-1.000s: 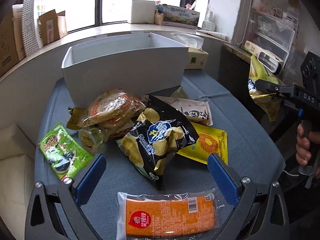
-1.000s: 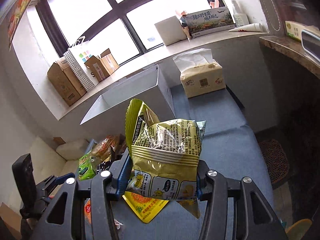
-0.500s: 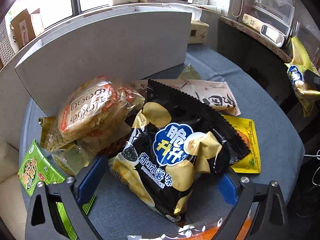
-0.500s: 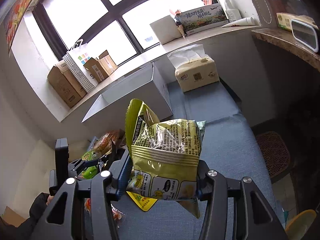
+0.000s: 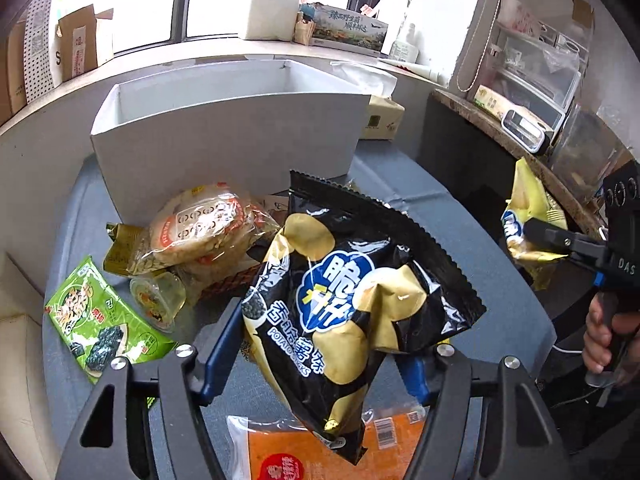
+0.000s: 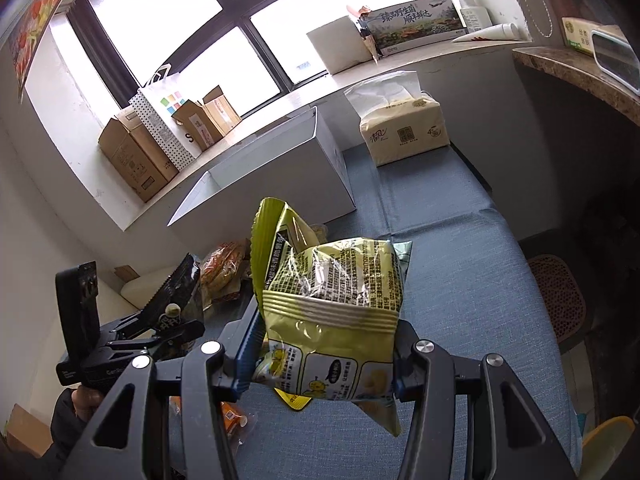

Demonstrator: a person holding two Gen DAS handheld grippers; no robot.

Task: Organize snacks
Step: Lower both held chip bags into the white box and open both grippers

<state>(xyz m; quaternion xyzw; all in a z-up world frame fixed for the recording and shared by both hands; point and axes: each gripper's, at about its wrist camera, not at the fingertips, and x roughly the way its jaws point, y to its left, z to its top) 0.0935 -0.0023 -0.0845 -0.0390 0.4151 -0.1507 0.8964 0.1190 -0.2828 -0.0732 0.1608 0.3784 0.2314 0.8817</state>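
My left gripper (image 5: 316,344) is shut on a black potato chip bag (image 5: 352,296) and holds it lifted above the blue table. My right gripper (image 6: 324,344) is shut on a yellow-green chip bag (image 6: 332,312), held in the air to the right; that bag also shows in the left wrist view (image 5: 528,224). An open white box (image 5: 224,136) stands at the back of the table, also in the right wrist view (image 6: 272,176). On the table lie a bag of round crackers (image 5: 196,228), a green seaweed pack (image 5: 100,320), a jelly cup (image 5: 158,296) and an orange pack (image 5: 328,452).
A tissue pack (image 6: 404,128) stands right of the white box. Cardboard boxes (image 6: 136,152) and a paper bag sit on the window sill. A dark counter (image 5: 500,136) with clear bins is at the right. The blue table (image 6: 460,264) has bare cloth on its right.
My left gripper moved down over the black chip bag, closed on it and lifted it off the pile. My right gripper kept holding the yellow-green bag and shifted slightly.
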